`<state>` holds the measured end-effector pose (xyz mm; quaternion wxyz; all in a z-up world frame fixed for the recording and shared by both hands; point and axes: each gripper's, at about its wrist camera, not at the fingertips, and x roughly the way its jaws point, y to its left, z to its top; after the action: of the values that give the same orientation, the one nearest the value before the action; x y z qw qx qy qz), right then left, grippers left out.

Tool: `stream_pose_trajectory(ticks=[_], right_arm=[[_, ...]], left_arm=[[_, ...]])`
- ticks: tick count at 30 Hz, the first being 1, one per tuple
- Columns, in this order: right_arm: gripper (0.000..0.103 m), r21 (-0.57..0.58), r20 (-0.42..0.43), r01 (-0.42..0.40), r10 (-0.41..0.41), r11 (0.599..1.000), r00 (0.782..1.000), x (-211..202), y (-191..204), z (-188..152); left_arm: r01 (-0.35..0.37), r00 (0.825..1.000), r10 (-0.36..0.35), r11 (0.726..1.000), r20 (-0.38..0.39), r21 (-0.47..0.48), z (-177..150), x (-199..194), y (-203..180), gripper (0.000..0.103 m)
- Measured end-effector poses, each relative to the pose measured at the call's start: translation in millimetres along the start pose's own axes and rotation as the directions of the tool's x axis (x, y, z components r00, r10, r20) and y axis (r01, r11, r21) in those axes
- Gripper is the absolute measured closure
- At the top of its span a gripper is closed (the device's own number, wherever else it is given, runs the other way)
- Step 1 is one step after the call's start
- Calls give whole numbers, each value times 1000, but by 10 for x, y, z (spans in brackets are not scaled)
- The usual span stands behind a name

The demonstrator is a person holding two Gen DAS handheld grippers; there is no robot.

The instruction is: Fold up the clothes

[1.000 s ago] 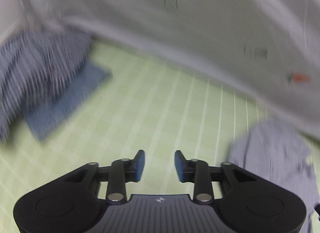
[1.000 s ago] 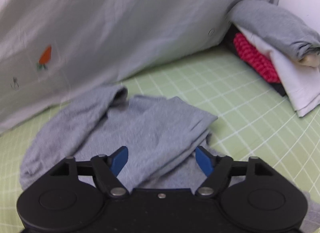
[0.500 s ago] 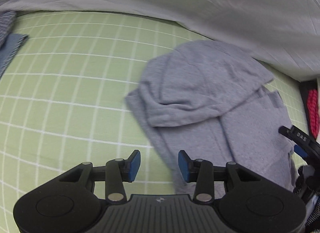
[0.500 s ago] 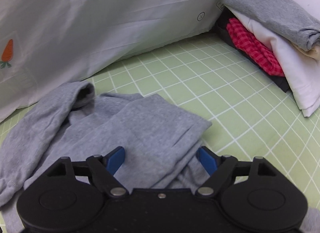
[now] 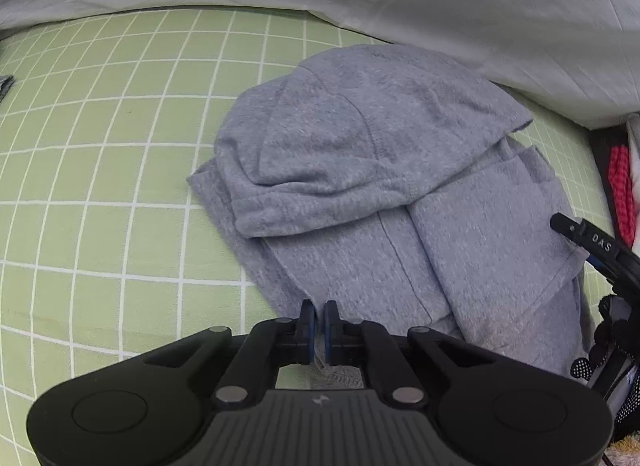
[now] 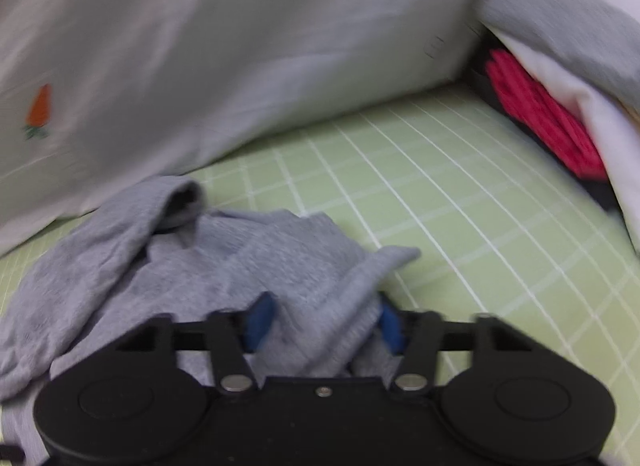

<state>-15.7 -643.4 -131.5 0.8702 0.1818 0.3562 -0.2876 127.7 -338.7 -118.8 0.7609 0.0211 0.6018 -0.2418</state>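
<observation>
A crumpled grey sweatshirt-like garment (image 5: 384, 185) lies on the green grid mat (image 5: 120, 169). In the left wrist view, my left gripper (image 5: 317, 322) is shut, pinching the garment's near edge between its blue pads. In the right wrist view, my right gripper (image 6: 325, 324) stands open over the same garment (image 6: 224, 262). A raised fold of grey cloth sits between its blue fingertips, which do not clamp it. One finger (image 5: 592, 242) of the right gripper shows at the right edge of the left wrist view.
A pale grey sheet (image 6: 224, 49) with a small carrot print (image 6: 39, 109) rises behind the mat. A stack of folded clothes (image 6: 560, 77), grey, white and red, sits at the far right. The green mat (image 6: 500, 225) stretches to the right of the garment.
My left gripper came down to the garment's near edge and shut on it. The right gripper's fingers have narrowed around a bunched fold, and its view is blurred with motion.
</observation>
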Motion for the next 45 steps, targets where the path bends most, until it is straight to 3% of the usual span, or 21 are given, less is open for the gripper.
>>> stream_pose_trajectory(ticks=[2, 7, 12, 14, 16, 18, 19, 21, 22, 23, 26, 27, 29, 32, 34, 36, 38, 39, 40, 41, 45], right_arm=[[75, -32, 17, 4, -4, 999, 1000, -24, -13, 41], [80, -14, 37, -40, 40, 999, 999, -92, -111, 197], [82, -56, 102, -18, 23, 998, 995, -196, -158, 414], [96, -88, 164, 35, -20, 996, 986, -249, -194, 528], [96, -81, 274, 169, -141, 982, 951, -329, -299, 726], [96, -31, 366, 289, -259, 957, 894, -399, -429, 930], [95, 6, 388, 347, -321, 938, 864, -413, -498, 1027], [87, 14, 364, 434, -409, 901, 836, -369, -569, 1160], [64, 10, 333, 438, -416, 899, 846, -346, -567, 1160], [44, 5, 301, 440, -421, 898, 856, -325, -563, 1157], [22, 24, 217, 271, -270, 962, 938, -343, -416, 877], [21, 36, 160, 212, -215, 977, 963, -309, -341, 733], [21, 70, 48, 96, -99, 993, 994, -240, -190, 446], [21, 88, -98, 19, -11, 996, 995, -131, 137, 37], [21, 83, -139, 0, 12, 997, 990, -117, 368, -185], [25, 40, -152, 37, -30, 999, 988, -115, 526, -313], [58, -6, -142, 79, -79, 997, 987, -170, 635, -419], [67, 7, -135, 75, -73, 997, 988, -242, 606, -439], [88, 21, -129, 69, -66, 997, 990, -315, 577, -459], [94, 41, -118, 48, -43, 998, 992, -443, 530, -475], [95, 38, -73, -9, 11, 999, 997, -962, 467, -598]], left_arm=[[-18, 1000, 18, 1000, 17, -13, 26, -39, 59, 98], [-186, 976, 196, 977, 95, -107, 219, -272, 569, 98], [-338, 915, 373, 917, 155, -211, 412, -505, 1079, 98], [-393, 881, 441, 884, 172, -255, 490, -599, 1283, 99], [-443, 841, 507, 845, 187, -299, 567, -692, 1487, 99], [-483, 803, 568, 797, 179, -362, 603, -817, 1786, 98], [-486, 798, 578, 786, 172, -383, 598, -876, 1919, 98], [-477, 801, 577, 777, 162, -411, 545, -957, 2072, 92], [-470, 807, 570, 778, 153, -415, 495, -969, 2086, 91], [-463, 816, 560, 784, 146, -414, 440, -968, 2076, 81], [-422, 853, 504, 818, 135, -391, 250, -897, 1916, 45], [-398, 868, 478, 830, 131, -391, 181, -871, 1855, 36], [-350, 896, 426, 850, 124, -393, 42, -821, 1734, 35], [-292, 933, 348, 883, 93, -368, -129, -775, 1510, 35], [-263, 946, 311, 904, 96, -337, -246, -800, 1318, 35], [-235, 954, 279, 922, 108, -309, -356, -854, 1152, 35], [-208, 960, 251, 935, 121, -287, -461, -930, 1034, 35], [-194, 963, 237, 941, 128, -278, -516, -976, 983, 35], [-179, 965, 222, 946, 137, -272, -579, -1032, 941, 35], [-166, 966, 211, 949, 147, -268, -648, -1091, 916, 35], [-144, 966, 191, 958, 174, -247, -884, -1291, 868, 35]])
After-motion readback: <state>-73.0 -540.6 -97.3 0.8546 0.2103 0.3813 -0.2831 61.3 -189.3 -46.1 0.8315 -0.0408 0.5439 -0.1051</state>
